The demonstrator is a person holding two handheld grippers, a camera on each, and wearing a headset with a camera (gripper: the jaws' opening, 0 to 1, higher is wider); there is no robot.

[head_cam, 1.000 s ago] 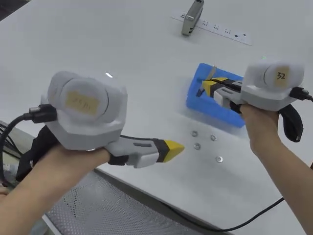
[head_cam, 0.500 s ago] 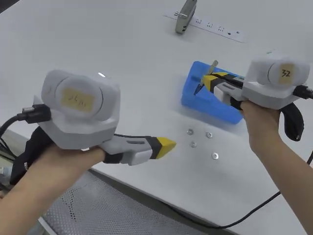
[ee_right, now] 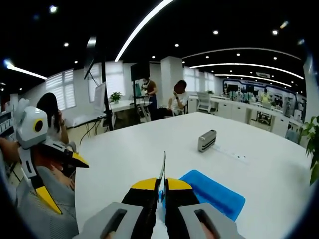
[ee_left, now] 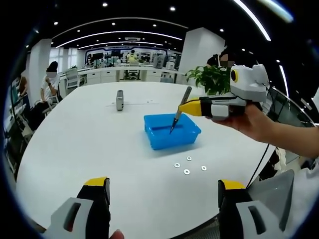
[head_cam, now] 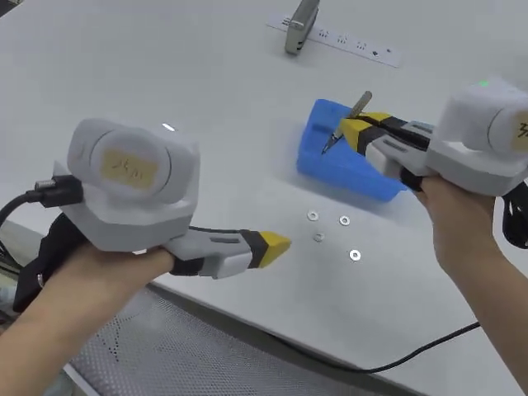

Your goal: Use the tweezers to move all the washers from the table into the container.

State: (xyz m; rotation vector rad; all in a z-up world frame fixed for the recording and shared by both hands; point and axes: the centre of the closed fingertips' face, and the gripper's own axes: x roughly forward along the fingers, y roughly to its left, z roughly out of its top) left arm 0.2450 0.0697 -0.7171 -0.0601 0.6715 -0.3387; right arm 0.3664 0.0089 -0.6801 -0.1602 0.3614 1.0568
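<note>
— Why do the tweezers (head_cam: 343,126) hang over the blue container (head_cam: 334,169)?
— My right gripper (ee_right: 162,185) is clamped on them with the points down. I think this keeps them ready for the next pick.
— What is inside the container?
— I see no washer in it. Four washers (head_cam: 344,220) lie on the table (head_cam: 206,99) just beside it. My left gripper (ee_left: 164,183) waits near, jaws wide apart, holding nothing.

There's the left gripper (head_cam: 279,245): chunky pale-grey housing with a rounded top, a yellowish label (head_cam: 132,169) with faint scribble, a black plug and cable (head_cam: 37,196) off its left side. Its jaws are grey, black-banded and yellow-tipped. And the right gripper (head_cam: 346,139): matching grey shell, black handle (head_cam: 516,227), a thin black cord (head_cam: 412,356) at lower right.
</note>
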